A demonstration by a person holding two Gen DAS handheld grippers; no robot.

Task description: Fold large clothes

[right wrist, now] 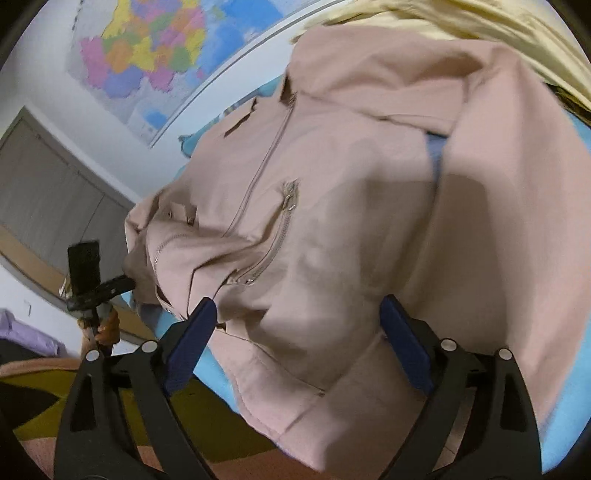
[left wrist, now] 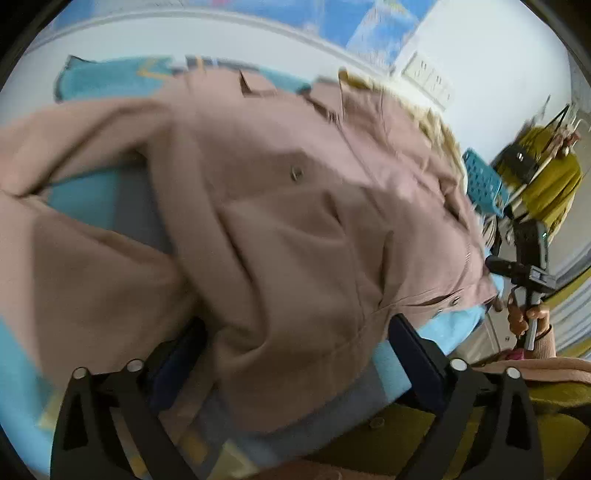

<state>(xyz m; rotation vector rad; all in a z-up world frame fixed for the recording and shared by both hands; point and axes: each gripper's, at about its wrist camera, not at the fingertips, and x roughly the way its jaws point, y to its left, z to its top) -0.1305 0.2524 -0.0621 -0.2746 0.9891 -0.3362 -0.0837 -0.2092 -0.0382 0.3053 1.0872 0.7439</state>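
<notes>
A dusty-pink zip jacket (left wrist: pixel 288 206) lies spread on a light blue bed cover (left wrist: pixel 85 199), filling most of both wrist views. In the left wrist view its collar end points up and away toward the white wall (left wrist: pixel 184 40), and its hem lies nearest the camera, so the long axis runs from the near edge of the bed toward the wall, leaning a little to the right. One sleeve (left wrist: pixel 74 133) stretches off to the left, roughly crosswise to the body, with a patch of bed cover showing between it and the body. A snap button (left wrist: pixel 296 172) sits on the chest.

The left gripper (left wrist: pixel 295 347) has its jaws spread wide, one finger on each side of the hem fabric, and the cloth bulges between them without being pinched; the picture is blurred here.

In the right wrist view the front zip (right wrist: pixel 264 162) runs diagonally up and to the right toward the collar, and a slanted pocket zip (right wrist: pixel 275 236) lies beside it. The right gripper (right wrist: pixel 299 325) is likewise released, its blue pads (right wrist: pixel 192 339) standing apart on either side of the hem edge. Pale yellow cloth (right wrist: pixel 480 33) lies past the jacket's far end, and a coloured map (right wrist: pixel 155 48) hangs on the wall. Each view shows the other hand-held gripper off at the side.
</notes>
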